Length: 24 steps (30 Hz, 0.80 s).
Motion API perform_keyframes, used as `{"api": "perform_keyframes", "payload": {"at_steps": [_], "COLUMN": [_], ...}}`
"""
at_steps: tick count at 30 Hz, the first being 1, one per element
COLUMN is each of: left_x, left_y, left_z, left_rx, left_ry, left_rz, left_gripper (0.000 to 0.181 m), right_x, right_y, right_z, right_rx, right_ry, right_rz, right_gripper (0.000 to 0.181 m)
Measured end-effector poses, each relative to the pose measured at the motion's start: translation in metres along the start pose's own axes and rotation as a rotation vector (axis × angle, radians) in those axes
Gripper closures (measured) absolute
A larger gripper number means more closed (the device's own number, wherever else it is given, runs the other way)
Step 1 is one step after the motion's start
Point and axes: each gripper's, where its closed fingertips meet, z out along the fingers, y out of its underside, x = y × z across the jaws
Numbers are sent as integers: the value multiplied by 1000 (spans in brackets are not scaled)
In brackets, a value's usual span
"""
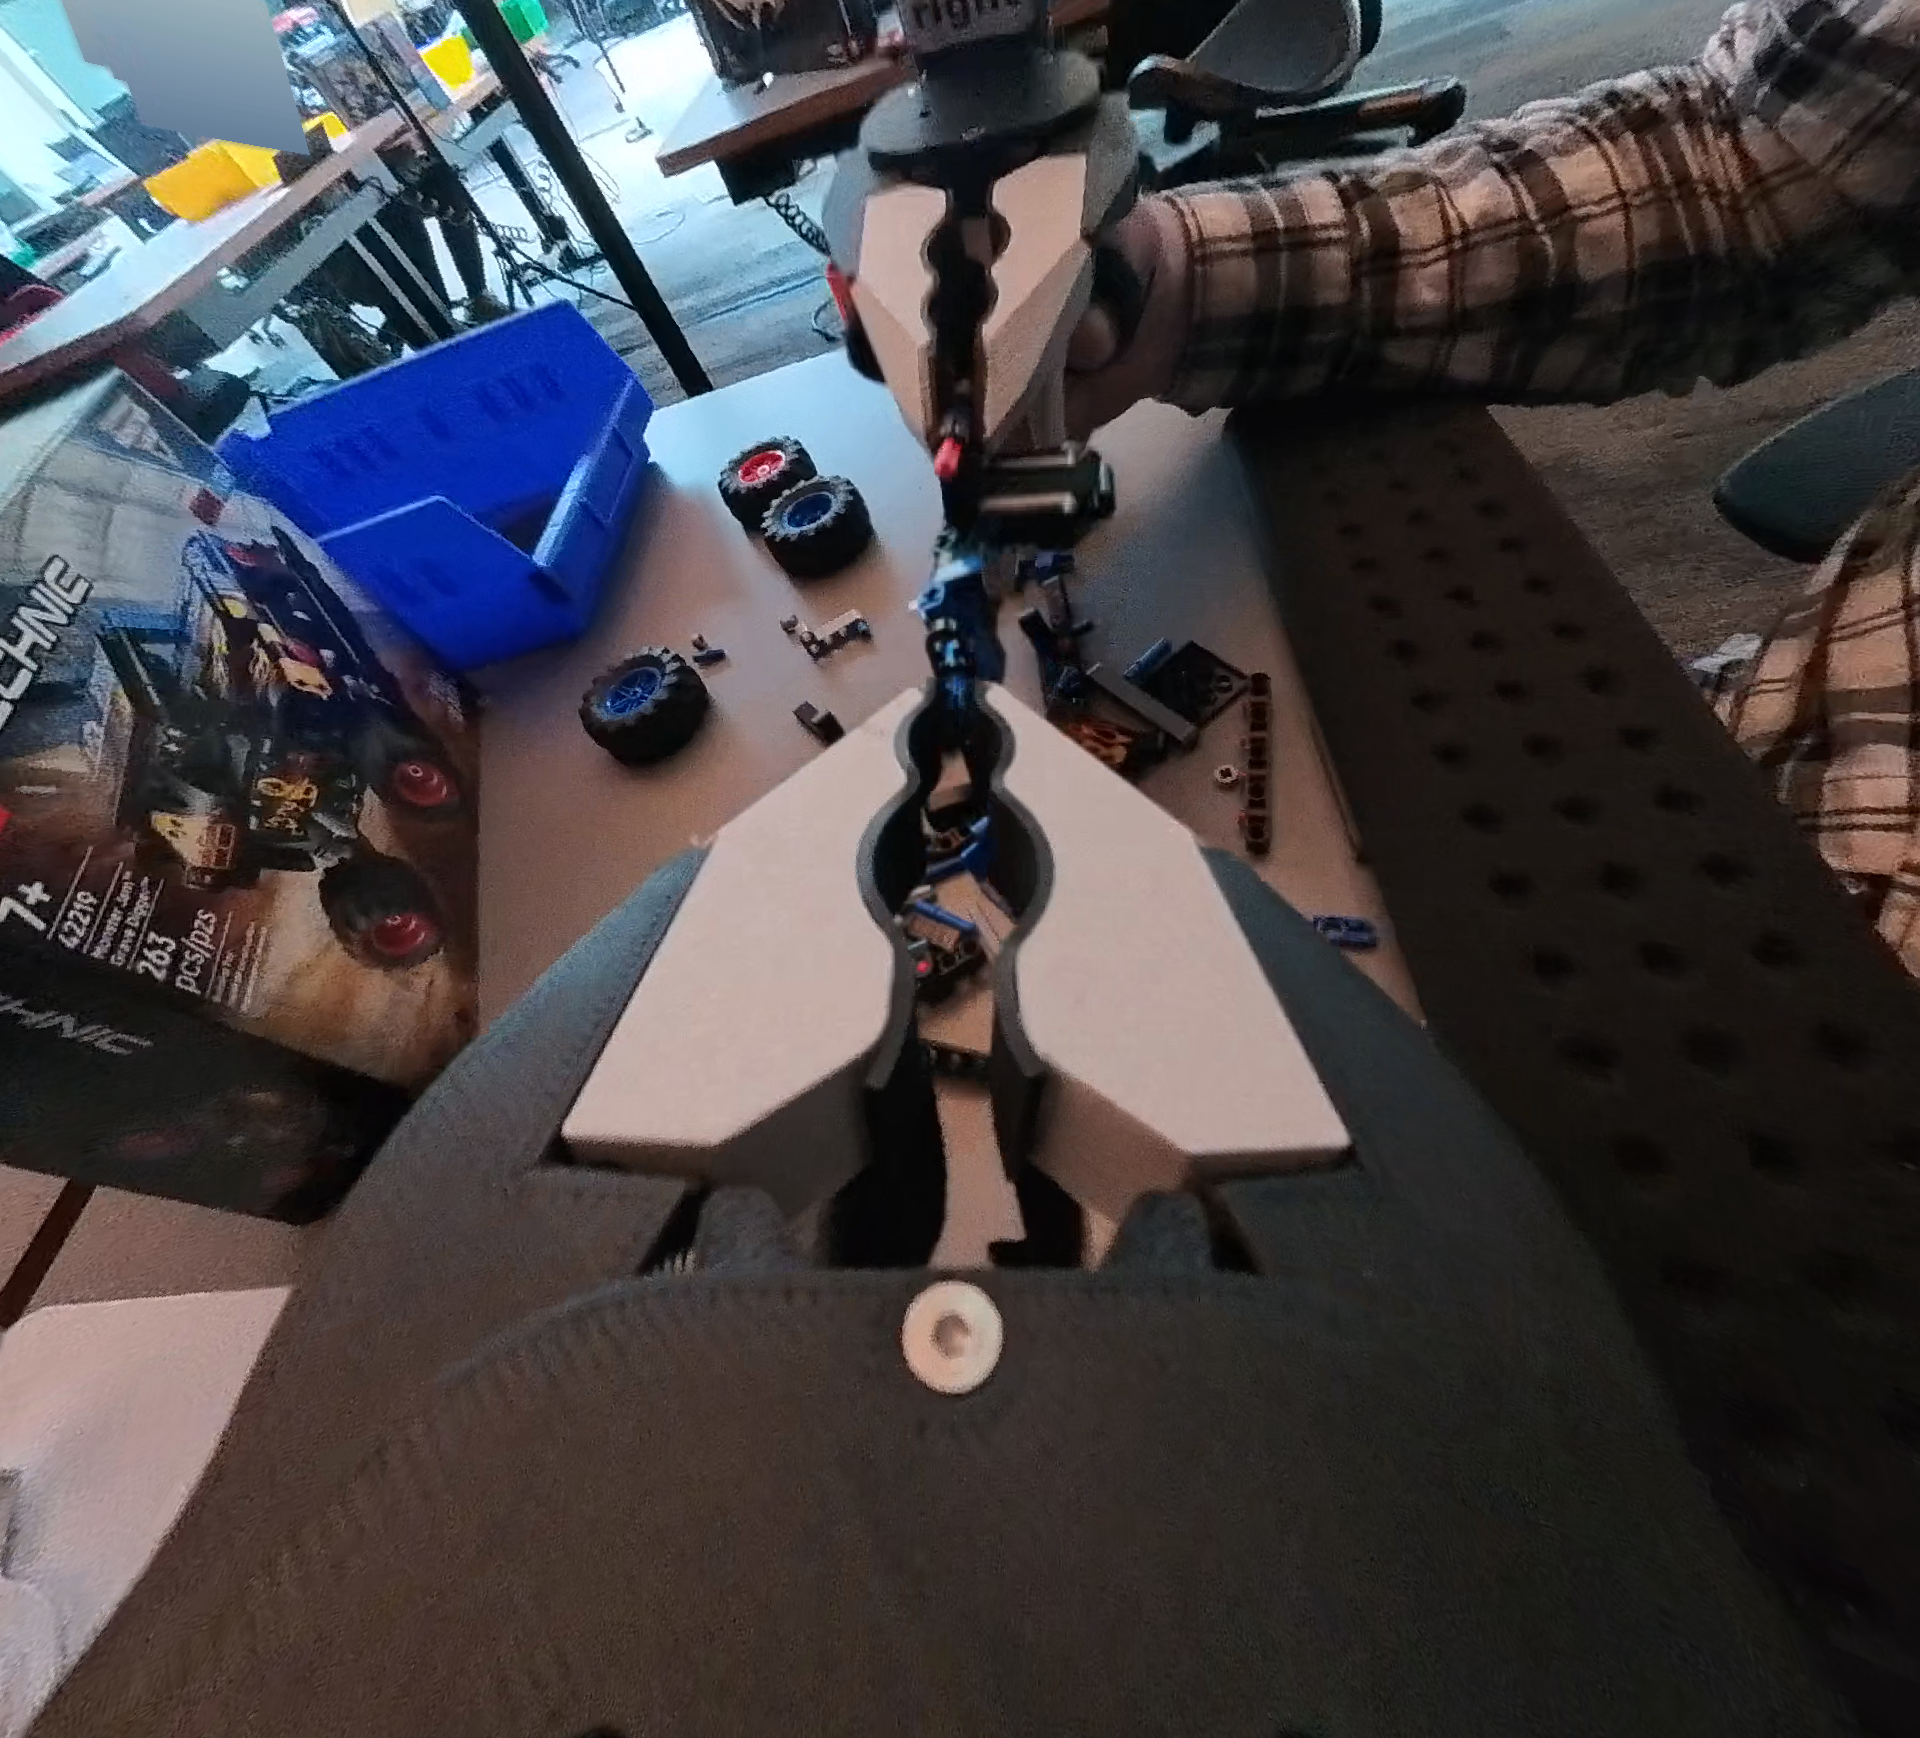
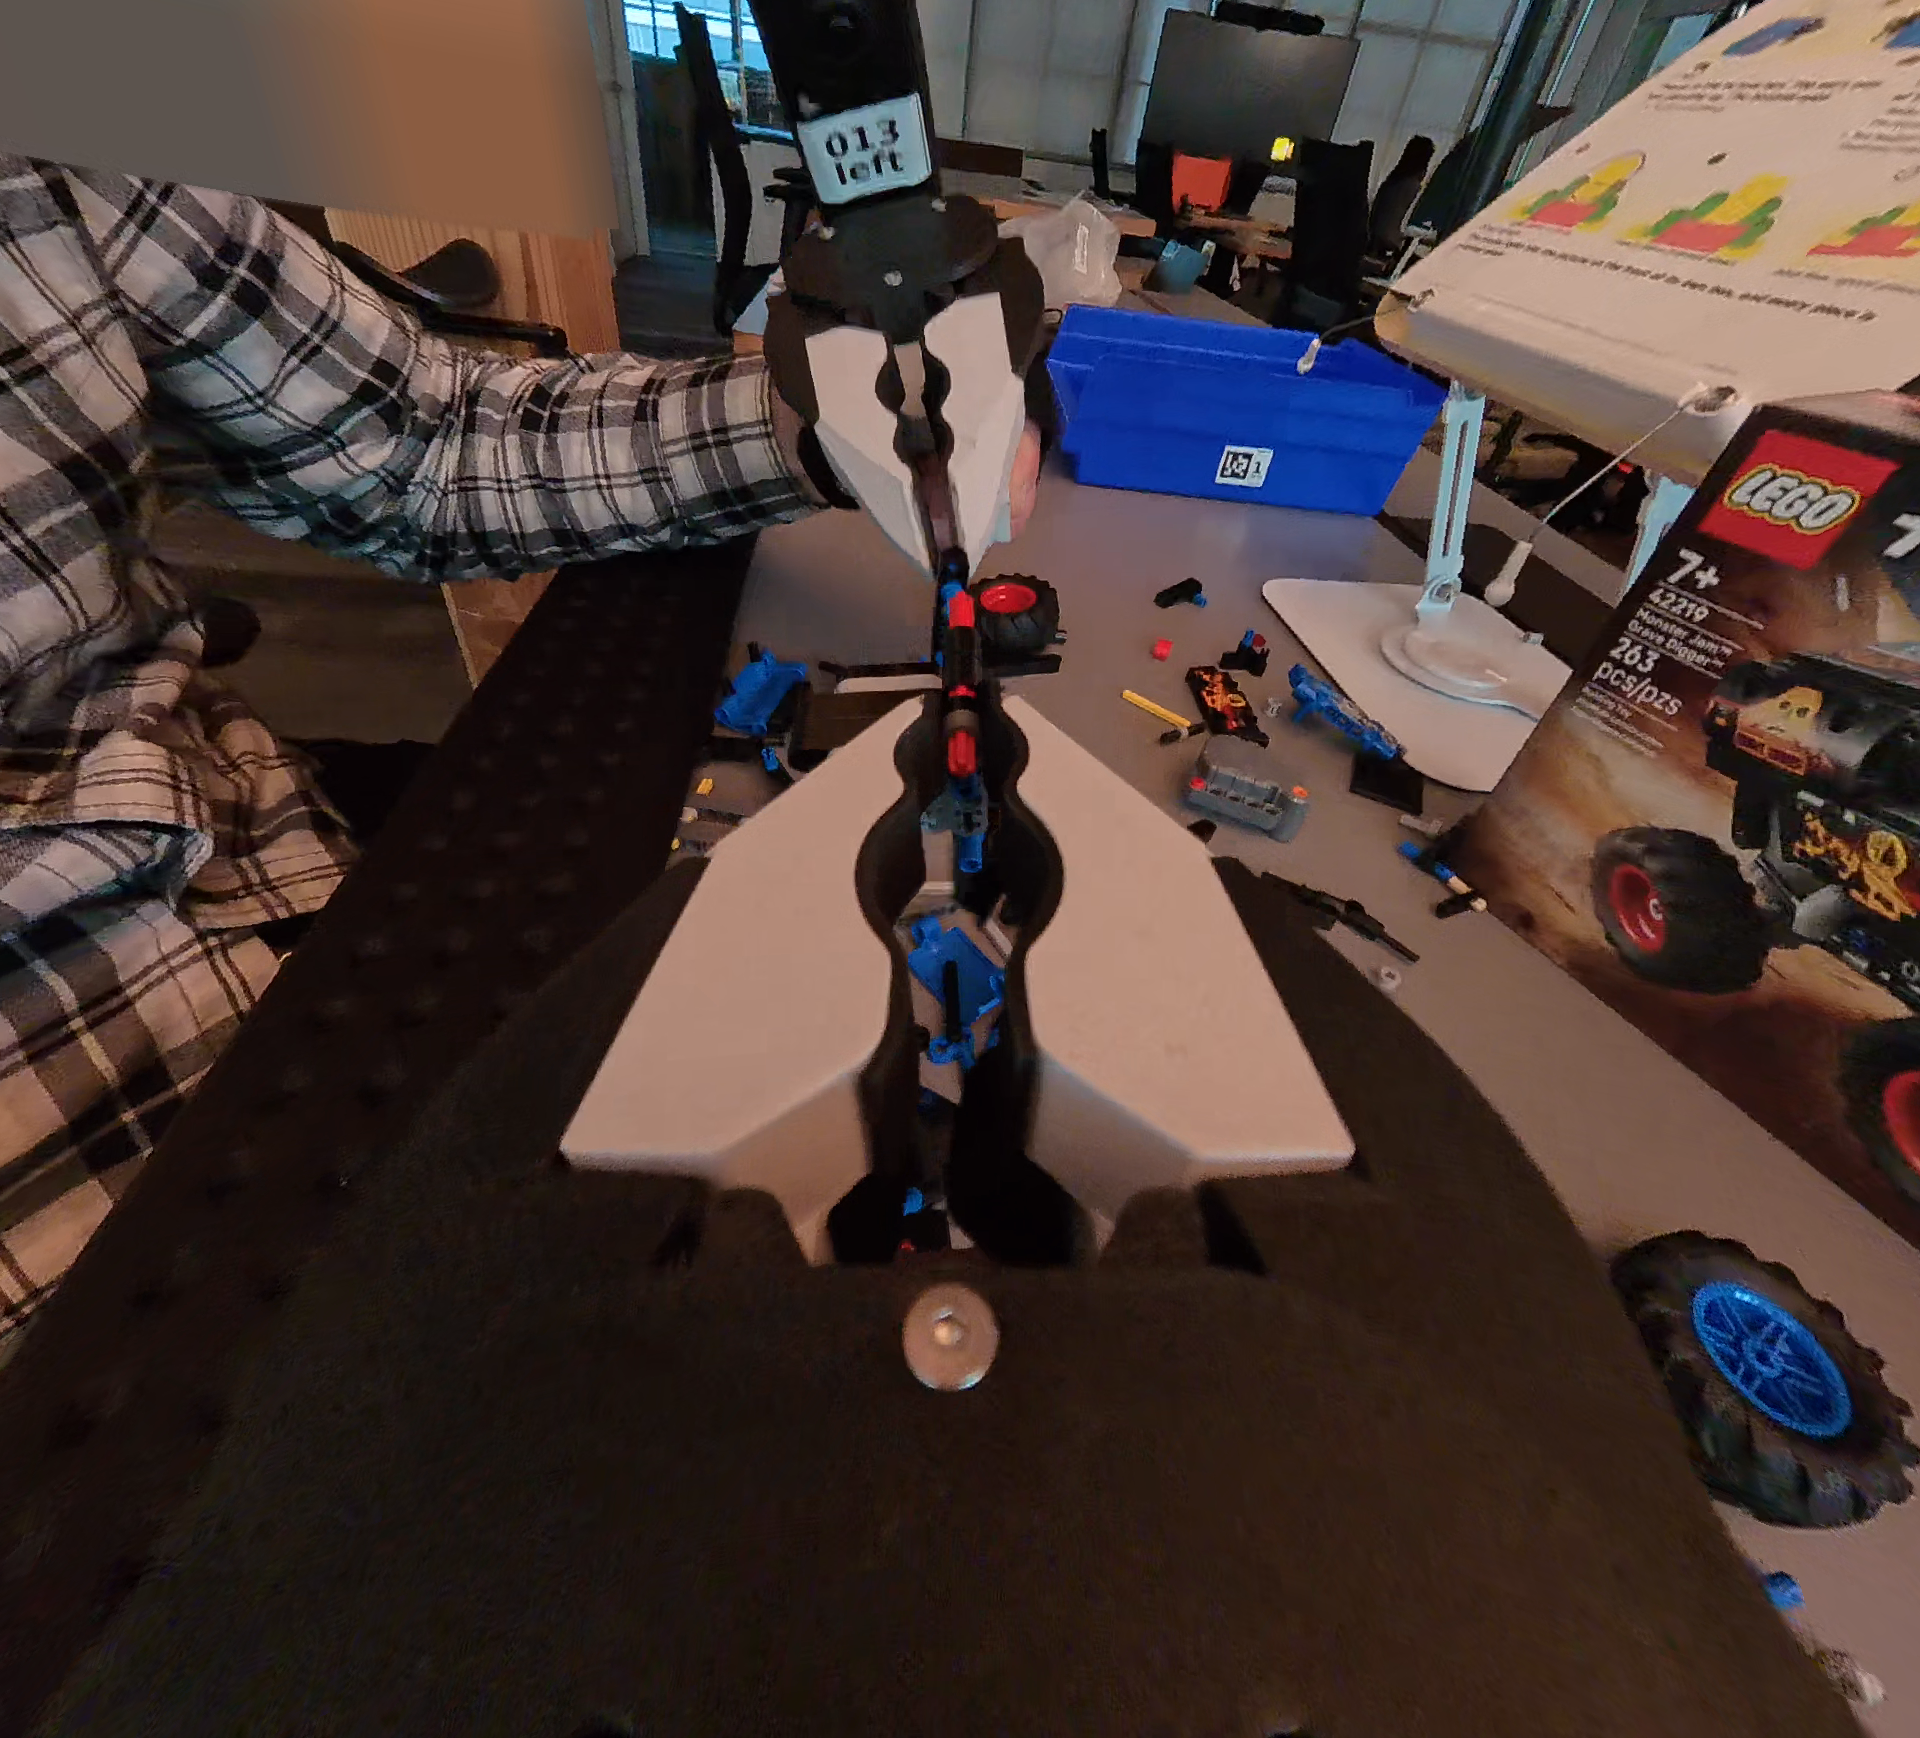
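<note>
plastic brick assembly [image 1: 956, 639], a thin strip of blue, black and red toy parts, hangs in the air above the grey table [image 1: 582, 815], stretched between the two tools that face each other tip to tip. by the look of it the strip is light and stiff along its length but weak at its snapped-together joints, so a twist or a hard pull could pop pieces apart; its smooth plastic may slip under a loose pinch. the two ends, where solid beams sit, look like the safest places to hold.

the left gripper [image 1: 951, 701] has its jaws drawn nearly together, clamping the near end of the strip. the right gripper [image 2: 961, 712] is likewise pinched tight on the opposite end, with a red and black pin showing between its tips.

below lie loose wheels: a blue-hubbed wheel [image 1: 644, 701] and a red-hubbed wheel [image 1: 767, 475], small scattered parts [image 2: 1226, 701], a blue bin [image 1: 457, 483] and the toy box [image 1: 208, 753] near the left side.
</note>
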Motion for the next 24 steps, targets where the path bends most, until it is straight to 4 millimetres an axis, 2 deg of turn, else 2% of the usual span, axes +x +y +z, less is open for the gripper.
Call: {"api": "perform_keyframes", "payload": {"at_steps": [2, 4, 6, 10, 13, 17, 24], "left_x": [-1, 3, 8, 6, 7, 12, 19], "left_y": [-7, -1, 2, 12, 21, 24, 27], "left_z": [7, 19, 27, 24, 27, 35, 51], "left_rx": [32, -10, -32, -54, -91, -110, -110], "left_ry": [-10, -8, -2, 25, 40, 50, 96], "left_rz": [-9, 13, 42, -2, -19, -9, -91], "left_gripper": [178, 166, 168, 172, 165, 151, 163], "right_x": [-3, -6, -9, -7, -4, -6, -9], "right_y": [2, 3, 7, 14, 16, 13, 2], "right_z": [4, 11, 16, 15, 15, 16, 15], "right_rx": [-9, -19, -39, -59, -63, -43, 26], "right_ry": [-11, -29, -45, -45, -35, -47, -74], "right_rz": [0, 1, 1, 16, 30, 39, 66], "right_gripper": [176, 176, 176, 176, 176, 176, 176]}}
